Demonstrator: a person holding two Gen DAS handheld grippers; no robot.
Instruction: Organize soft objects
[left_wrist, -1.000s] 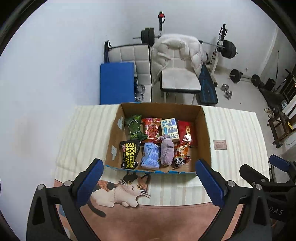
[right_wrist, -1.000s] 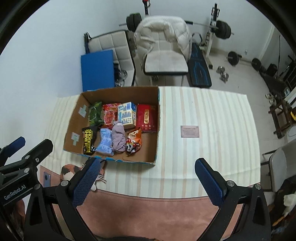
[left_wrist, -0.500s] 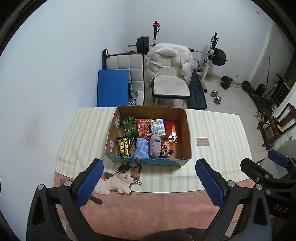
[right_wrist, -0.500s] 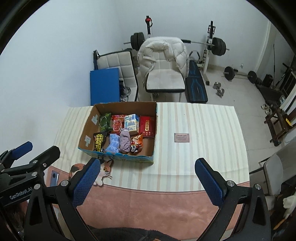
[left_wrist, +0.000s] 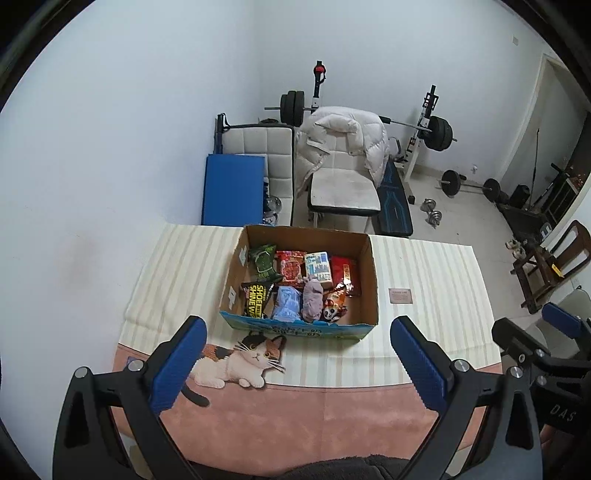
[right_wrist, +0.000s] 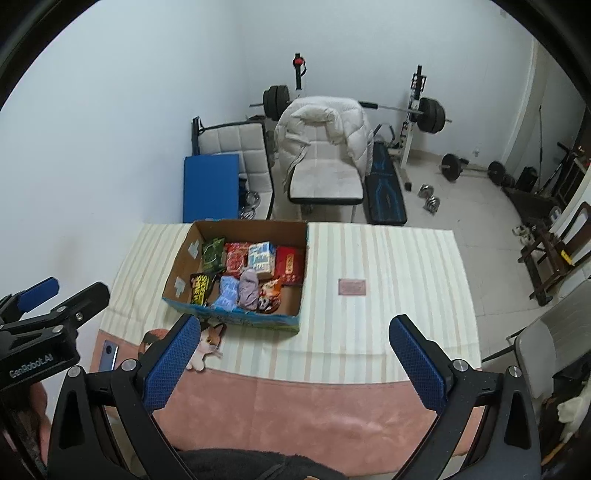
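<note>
Both grippers hang above the near edge of the table, well back from the work. The left gripper (left_wrist: 297, 354) has its jaws spread wide and holds nothing. The right gripper (right_wrist: 291, 352) is likewise wide open and empty. Each shows at the edge of the other's view.

The cardboard box (left_wrist: 371, 280) sits on the striped tablecloth (left_wrist: 436, 280), toward the left and far side of the table. It holds two rows of soft packets:
- Far row, left to right: a green packet (left_wrist: 264, 263), a red packet (left_wrist: 290, 267), a white and blue pack (left_wrist: 318, 266), and a dark red packet (left_wrist: 342, 271).
- Near row, left to right: a black and yellow packet (left_wrist: 255, 298), a light blue pack (left_wrist: 287, 302), a purple bundle (left_wrist: 313, 298), and an orange packet (left_wrist: 334, 304) with a panda face.

The right-hand part of the box floor is bare.

A cat-shaped item (left_wrist: 240, 360) lies on the cloth just in front of the box, at its near left corner; whether it is a soft toy or a print cannot be told. A small card (left_wrist: 400, 296) lies on the cloth to the right of the box, apart from it. A phone (right_wrist: 109, 354) lies at the near left corner of the table.

Beyond the table stand a chair (left_wrist: 345, 184) draped with a white padded jacket (left_wrist: 343, 136), a blue mat (left_wrist: 232, 192) and a barbell rack (left_wrist: 428, 129).
</note>
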